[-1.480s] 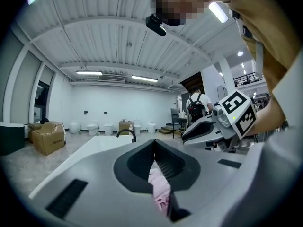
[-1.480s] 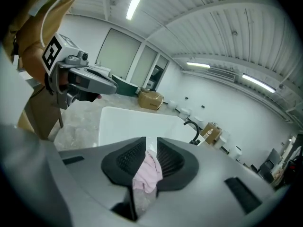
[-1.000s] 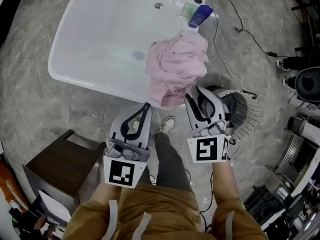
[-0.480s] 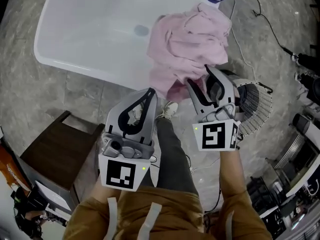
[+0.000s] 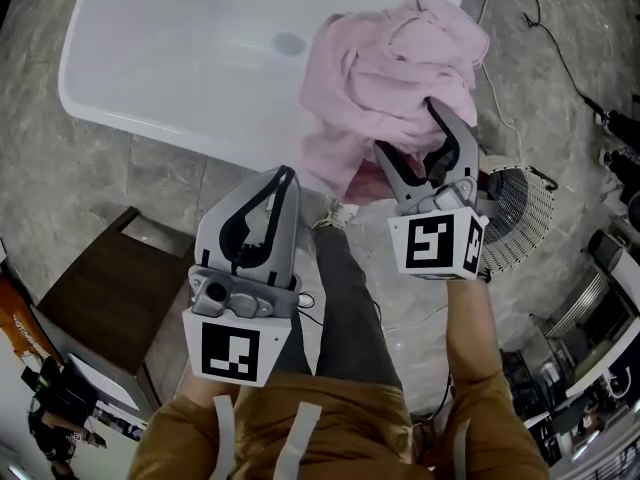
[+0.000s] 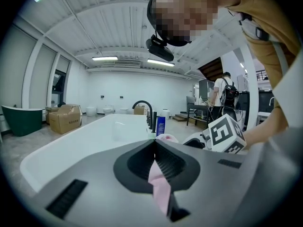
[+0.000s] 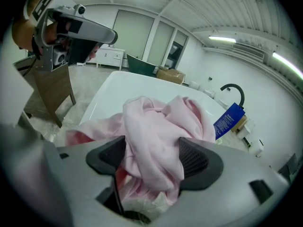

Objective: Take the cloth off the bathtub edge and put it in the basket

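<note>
The right gripper (image 5: 408,128), its jaws just opened wide, is set around a fold of the pink cloth (image 5: 385,58), which is heaped over the white bathtub (image 5: 180,58) edge. The wire basket (image 5: 520,208) is seen just beside it. The left gripper (image 5: 284,173) is held closed, nothing gripped.

Bright, even light from ceiling strips (image 6: 105,58) (fisheye bends every edge, corners go black); the white tub (image 5: 200,58) nearly washes out.

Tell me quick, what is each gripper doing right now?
Left gripper: jaws shut, empty.
Right gripper: jaws have just been opening, wide apart, pink cloth between them, not gripped.
</note>
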The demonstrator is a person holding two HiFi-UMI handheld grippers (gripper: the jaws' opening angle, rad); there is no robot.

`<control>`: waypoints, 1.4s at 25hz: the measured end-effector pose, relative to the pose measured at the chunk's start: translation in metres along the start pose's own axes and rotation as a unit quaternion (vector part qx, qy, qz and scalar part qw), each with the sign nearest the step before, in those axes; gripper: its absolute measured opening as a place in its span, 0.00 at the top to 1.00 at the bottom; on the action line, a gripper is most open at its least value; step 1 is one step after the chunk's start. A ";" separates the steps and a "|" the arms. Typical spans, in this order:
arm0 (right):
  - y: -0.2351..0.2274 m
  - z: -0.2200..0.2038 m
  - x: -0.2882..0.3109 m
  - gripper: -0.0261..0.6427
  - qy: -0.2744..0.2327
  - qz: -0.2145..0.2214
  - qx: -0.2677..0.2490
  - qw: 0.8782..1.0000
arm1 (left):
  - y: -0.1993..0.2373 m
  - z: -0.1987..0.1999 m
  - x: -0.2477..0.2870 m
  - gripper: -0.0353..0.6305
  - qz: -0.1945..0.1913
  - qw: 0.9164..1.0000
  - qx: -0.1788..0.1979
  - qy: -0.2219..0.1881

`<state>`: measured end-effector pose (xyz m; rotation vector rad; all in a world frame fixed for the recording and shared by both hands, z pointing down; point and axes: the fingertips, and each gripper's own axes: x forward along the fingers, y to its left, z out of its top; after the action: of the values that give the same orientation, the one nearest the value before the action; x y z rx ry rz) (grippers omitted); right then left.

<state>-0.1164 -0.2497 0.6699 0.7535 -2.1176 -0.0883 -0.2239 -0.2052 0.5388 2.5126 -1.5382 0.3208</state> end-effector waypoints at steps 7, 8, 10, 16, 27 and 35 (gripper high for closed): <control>-0.002 -0.006 0.030 0.44 0.006 -0.009 0.014 1.000 | 0.004 -0.012 0.002 0.94 0.005 1.000 -0.008 0.013; -0.001 -0.006 0.033 0.44 0.001 -0.012 0.018 1.000 | 0.005 -0.012 0.001 0.94 0.007 1.000 -0.009 0.013; 0.000 -0.005 0.037 0.44 -0.007 -0.014 0.025 1.000 | 0.004 -0.013 0.001 0.94 0.008 1.000 -0.010 0.013; -0.007 -0.006 0.039 0.76 -0.005 -0.024 0.041 0.999 | 0.005 -0.012 0.003 0.94 0.007 1.000 -0.010 0.014; -0.053 0.064 -0.045 0.83 -0.110 -0.106 0.099 0.983 | 0.008 0.026 -0.015 0.94 -0.003 1.000 0.005 -0.007; -0.071 0.146 -0.174 0.84 -0.168 -0.160 0.141 0.963 | 0.000 0.118 -0.051 0.94 -0.028 0.998 0.026 -0.053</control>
<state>-0.1150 -0.2420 0.4326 1.3283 -2.3361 -0.0931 -0.2354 -0.1928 0.4111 2.6469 -1.5123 0.2264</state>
